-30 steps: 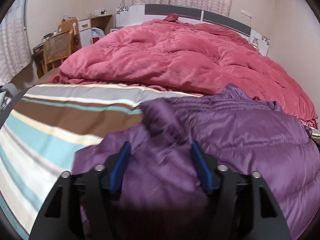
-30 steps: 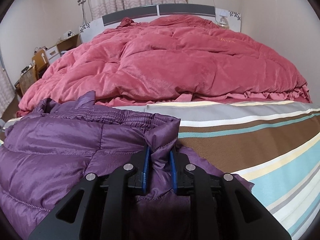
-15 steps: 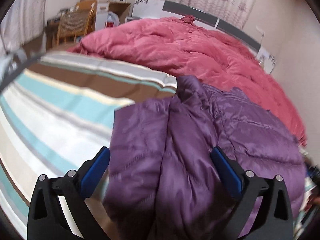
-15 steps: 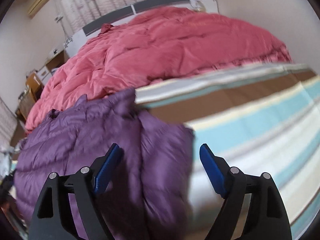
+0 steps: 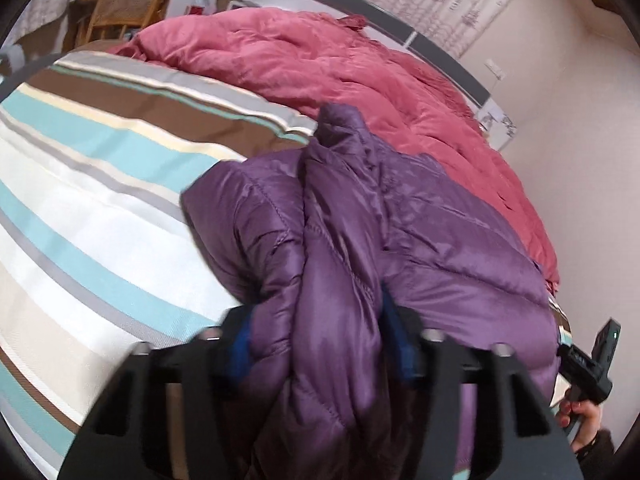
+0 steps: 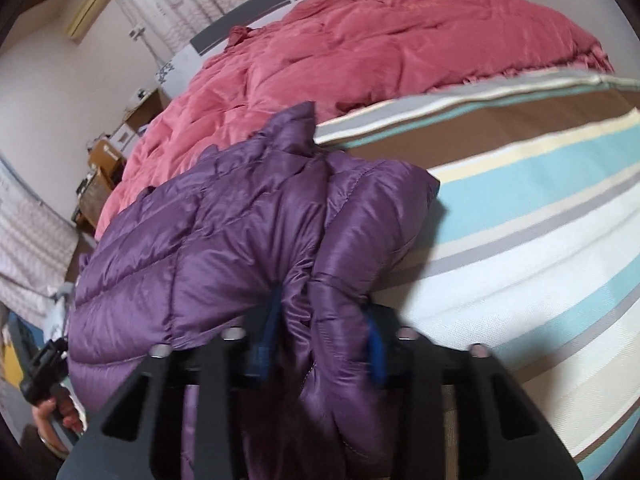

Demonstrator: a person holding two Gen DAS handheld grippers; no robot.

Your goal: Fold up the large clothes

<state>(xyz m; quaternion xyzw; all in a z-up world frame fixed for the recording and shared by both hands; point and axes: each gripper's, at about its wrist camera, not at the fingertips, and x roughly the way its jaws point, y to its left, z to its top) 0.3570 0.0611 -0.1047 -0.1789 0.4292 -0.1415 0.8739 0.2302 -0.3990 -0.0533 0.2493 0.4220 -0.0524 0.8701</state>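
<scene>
My left gripper [image 5: 316,340] and my right gripper [image 6: 320,332], each of matte black plastic with blue pads, are closing on bunched folds at opposite ends of the purple down jacket [image 5: 420,232]. Fabric fills the gap between the jaws of both, so each stands only partly open, pads pressed into the padding. The jacket is a glossy, smooth-woven shell quilted in stitched channels that puff into soft ridges; it lies on the near part of the bed, heaped into a rounded mound with a sleeve or collar end standing up as a blunt peak on its far side. Its sheen catches light along the ridges, and the creases run toward each grip. Under it is a striped bedsheet [image 5: 80,208], a flat matte weave in bands of turquoise, white, grey, cream and brown. Farther away, a rose-red quilt [image 5: 312,56], thick and crumpled, covers the far half of the bed up to the grey and white headboard [image 5: 400,28]. A wooden chair [image 5: 128,0] with a woven back stands at the far left. My hand [image 5: 584,416] on the other handle shows at the near right of the left view.
</scene>
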